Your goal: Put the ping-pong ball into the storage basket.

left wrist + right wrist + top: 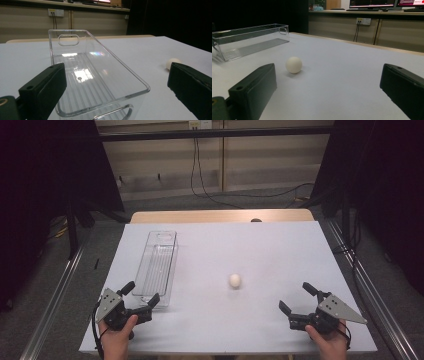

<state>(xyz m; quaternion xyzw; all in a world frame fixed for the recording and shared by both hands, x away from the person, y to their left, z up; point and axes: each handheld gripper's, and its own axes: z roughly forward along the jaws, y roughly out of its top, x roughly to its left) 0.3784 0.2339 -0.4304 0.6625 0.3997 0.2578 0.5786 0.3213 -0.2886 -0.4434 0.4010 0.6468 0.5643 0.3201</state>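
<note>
The clear tray (159,265) lies just ahead of the left gripper (144,297)'s spread, empty fingers; the white ball (235,280) sits well beyond the right gripper (298,298)'s open fingers.

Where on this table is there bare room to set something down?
The white table top is bare right of the small white ball, and between the ball and the clear plastic bin. The near-left corner is crowded: the open left hand-held gripper sits at the bin's near end.

No text, label or number is legible on anything here.
</note>
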